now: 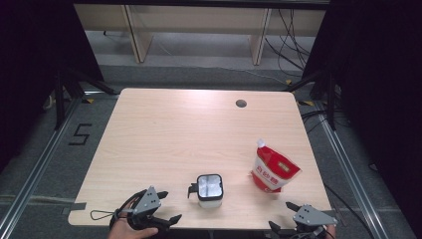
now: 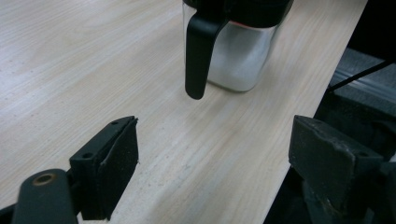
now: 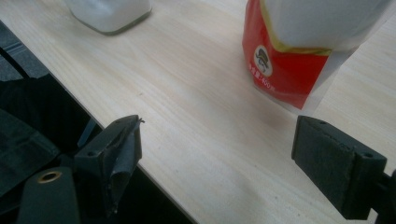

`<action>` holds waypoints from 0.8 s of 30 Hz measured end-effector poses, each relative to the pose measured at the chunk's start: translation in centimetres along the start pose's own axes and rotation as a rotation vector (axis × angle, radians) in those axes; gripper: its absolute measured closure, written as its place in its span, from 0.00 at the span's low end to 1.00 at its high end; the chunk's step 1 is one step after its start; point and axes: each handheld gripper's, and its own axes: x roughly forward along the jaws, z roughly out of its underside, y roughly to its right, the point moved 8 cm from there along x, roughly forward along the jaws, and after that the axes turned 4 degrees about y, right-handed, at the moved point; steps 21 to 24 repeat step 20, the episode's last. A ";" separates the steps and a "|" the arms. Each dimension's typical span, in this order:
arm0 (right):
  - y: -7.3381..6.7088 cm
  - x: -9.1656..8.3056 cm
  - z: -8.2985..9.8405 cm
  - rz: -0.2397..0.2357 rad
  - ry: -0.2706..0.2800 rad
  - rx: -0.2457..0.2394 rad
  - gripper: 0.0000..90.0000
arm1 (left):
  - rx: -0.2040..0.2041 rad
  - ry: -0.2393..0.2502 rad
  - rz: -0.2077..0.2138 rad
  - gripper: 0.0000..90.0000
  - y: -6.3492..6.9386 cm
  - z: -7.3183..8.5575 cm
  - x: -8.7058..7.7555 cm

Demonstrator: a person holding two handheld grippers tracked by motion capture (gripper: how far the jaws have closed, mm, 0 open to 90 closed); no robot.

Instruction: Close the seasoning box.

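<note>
Two empty grippers wait at the near table edge, container and pouch ahead.

The clear container (image 1: pixel 209 189) stands upright near the edge, its black handle (image 2: pixel 200 52) facing the left gripper (image 1: pixel 167 207), whose jaws gape wide, likely ready to take it. Right of the container leans the red pouch (image 1: pixel 272 170); nearer, the right gripper (image 1: pixel 281 216) also stands wide, holding nothing.

Lab/test rig: floor rails (image 1: pixel 30 172), loose cables (image 1: pixel 293 47), black curtains (image 1: pixel 378 74).

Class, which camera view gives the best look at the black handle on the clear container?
The left gripper view: the handle hangs close and sharp against the container. In the high view the handle is a small dark tab; the right gripper view catches just the container's base.
</note>
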 end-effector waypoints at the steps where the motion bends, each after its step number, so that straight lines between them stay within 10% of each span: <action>1: 0.1 0.0 0.1 0.005 -0.002 -0.010 0.19 | 0.003 0.000 0.001 0.17 0.0 0.0 0.0; 24: 0.2 0.2 0.5 0.007 -0.025 -0.009 0.19 | -0.002 -0.007 -0.034 0.17 -1.1 0.2 -0.2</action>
